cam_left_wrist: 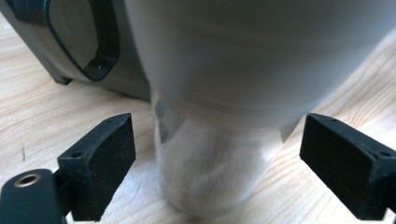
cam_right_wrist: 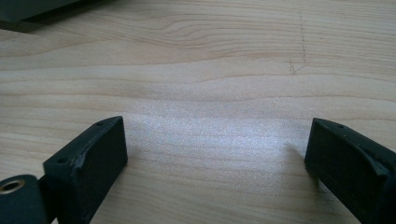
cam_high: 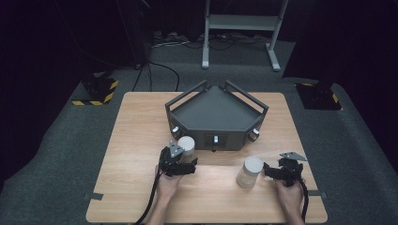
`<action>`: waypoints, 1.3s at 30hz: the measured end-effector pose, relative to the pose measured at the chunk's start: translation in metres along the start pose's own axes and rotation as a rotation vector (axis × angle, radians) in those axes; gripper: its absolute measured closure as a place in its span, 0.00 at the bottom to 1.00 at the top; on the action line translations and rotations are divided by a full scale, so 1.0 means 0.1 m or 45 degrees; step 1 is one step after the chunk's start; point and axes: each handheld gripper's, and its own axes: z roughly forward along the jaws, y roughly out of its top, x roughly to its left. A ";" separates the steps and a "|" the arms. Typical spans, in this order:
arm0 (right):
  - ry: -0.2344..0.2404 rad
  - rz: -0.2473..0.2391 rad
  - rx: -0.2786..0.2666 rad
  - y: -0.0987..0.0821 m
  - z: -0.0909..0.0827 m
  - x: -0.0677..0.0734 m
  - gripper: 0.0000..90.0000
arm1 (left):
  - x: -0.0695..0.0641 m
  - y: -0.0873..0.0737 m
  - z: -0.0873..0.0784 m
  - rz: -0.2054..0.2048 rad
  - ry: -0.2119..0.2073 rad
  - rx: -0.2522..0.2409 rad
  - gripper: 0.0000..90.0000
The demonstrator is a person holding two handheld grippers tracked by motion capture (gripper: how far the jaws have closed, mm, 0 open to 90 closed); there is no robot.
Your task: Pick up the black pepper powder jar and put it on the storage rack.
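The left tool (cam_left_wrist: 217, 163) stands wide around a pale cup (cam_left_wrist: 210, 158) on the table (cam_high: 141, 140), pads not yet touching, just before the dark tray (cam_high: 216, 117). The cup looks light, smooth and slippery; grip its narrower lower body squarely.

A lab or test studio: a lone wooden counter (cam_high: 141, 187) stands on grey carpet (cam_high: 65, 140) with black curtains (cam_high: 70, 33) around, yellow-and-black striped floor bases (cam_high: 96, 91) at the sides, loose cables (cam_high: 159, 70) and a white metal stand (cam_high: 241, 28) behind.
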 end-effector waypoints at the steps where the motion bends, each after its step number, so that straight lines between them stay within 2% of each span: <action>1: 0.000 0.001 0.000 0.00 0.00 0.00 0.06 | -0.02 0.00 0.01 0.006 0.007 -0.001 0.13; 13: 0.000 0.001 0.000 0.00 0.00 0.00 0.06 | -0.13 0.04 0.12 0.017 0.054 -0.029 0.21; 24: 0.000 0.000 0.000 0.00 0.00 0.00 0.06 | -0.18 0.04 0.17 0.032 0.057 -0.047 0.28; 33: 0.000 0.000 0.000 0.00 0.00 0.00 0.06 | -0.17 0.04 0.19 0.032 0.071 -0.055 0.35; 35: 0.000 0.000 0.000 0.00 0.00 0.00 0.06 | -0.17 0.04 0.19 0.018 0.069 -0.062 0.36; 39: 0.000 0.001 0.000 0.00 0.00 0.00 0.06 | -0.16 0.04 0.19 0.029 0.061 -0.062 0.37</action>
